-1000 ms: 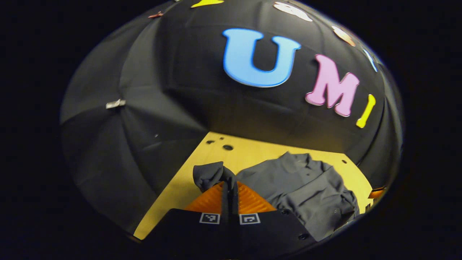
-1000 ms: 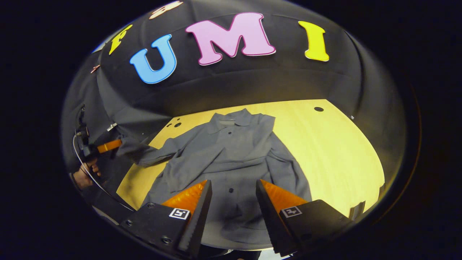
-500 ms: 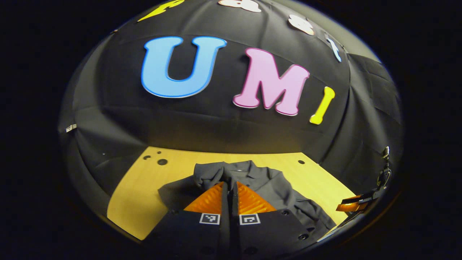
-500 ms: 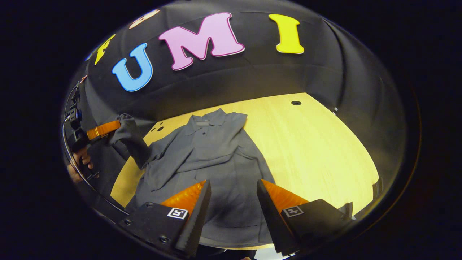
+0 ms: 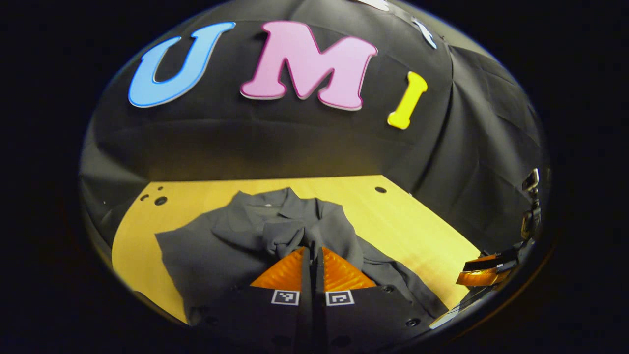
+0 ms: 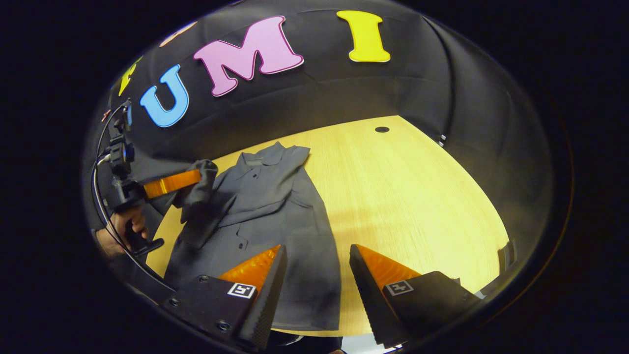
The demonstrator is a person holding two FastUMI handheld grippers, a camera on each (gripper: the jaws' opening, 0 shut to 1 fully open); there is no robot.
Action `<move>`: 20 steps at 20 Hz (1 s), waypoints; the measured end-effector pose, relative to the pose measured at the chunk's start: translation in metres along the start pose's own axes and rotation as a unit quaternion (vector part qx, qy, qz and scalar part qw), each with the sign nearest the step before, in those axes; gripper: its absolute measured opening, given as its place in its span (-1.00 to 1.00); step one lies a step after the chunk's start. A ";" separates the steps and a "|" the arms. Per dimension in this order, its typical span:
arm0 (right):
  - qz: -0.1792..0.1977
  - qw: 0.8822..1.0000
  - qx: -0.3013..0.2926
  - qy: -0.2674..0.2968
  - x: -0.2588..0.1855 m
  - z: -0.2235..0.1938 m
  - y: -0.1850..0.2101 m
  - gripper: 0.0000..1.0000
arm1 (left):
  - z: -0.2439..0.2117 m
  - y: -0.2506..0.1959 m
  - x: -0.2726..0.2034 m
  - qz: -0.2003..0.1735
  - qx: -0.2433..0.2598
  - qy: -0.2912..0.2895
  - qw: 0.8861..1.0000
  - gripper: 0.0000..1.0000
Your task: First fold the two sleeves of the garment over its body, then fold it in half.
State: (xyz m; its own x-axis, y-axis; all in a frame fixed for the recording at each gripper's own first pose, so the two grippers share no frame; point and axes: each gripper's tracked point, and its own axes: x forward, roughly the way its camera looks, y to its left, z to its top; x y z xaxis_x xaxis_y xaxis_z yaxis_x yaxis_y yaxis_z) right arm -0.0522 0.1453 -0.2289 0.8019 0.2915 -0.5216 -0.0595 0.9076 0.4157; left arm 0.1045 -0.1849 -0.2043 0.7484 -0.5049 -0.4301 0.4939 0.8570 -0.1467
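The left gripper is pinching the dark grey shirt's bunched sleeve above its body on the pale wooden table; the right gripper is hovering, fingers apart.

Yellow wooden table, small round holes

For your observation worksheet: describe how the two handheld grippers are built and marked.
Each gripper, left gripper and right gripper, has ribbed orange jaws on a black body bearing square black-and-white markers. In the right gripper view, a black cable loops by the left one's handle.
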 end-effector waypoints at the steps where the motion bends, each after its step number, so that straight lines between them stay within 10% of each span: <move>1: 0.002 1.000 0.001 0.004 0.002 -0.001 -0.002 0.60 | -0.011 -0.007 0.012 -0.001 0.004 0.010 1.000 -0.89; 9: 0.018 0.999 -0.004 0.031 0.012 -0.014 -0.012 0.42 | -0.074 -0.039 0.056 -0.030 0.005 0.063 0.998 -0.55; 10: 0.021 0.999 0.000 0.033 0.013 -0.014 -0.011 0.60 | -0.073 -0.039 0.054 -0.027 0.006 0.059 0.998 0.05; 14: 0.031 0.999 -0.004 0.040 0.014 -0.014 -0.007 0.79 | -0.060 -0.036 0.032 -0.027 -0.006 0.037 0.999 0.95; 20: 0.040 0.996 -0.020 0.072 -0.002 -0.038 0.005 0.97 | -0.050 0.012 -0.062 0.018 -0.028 0.008 0.999 0.93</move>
State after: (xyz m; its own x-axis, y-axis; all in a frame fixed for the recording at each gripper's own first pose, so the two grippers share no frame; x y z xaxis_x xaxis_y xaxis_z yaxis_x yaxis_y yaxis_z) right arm -0.0769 0.1602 -0.2542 0.6995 0.4019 -0.5909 -0.1455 0.8897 0.4328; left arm 0.0422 -0.1382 -0.2240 0.7577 -0.4730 -0.4496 0.4416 0.8789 -0.1804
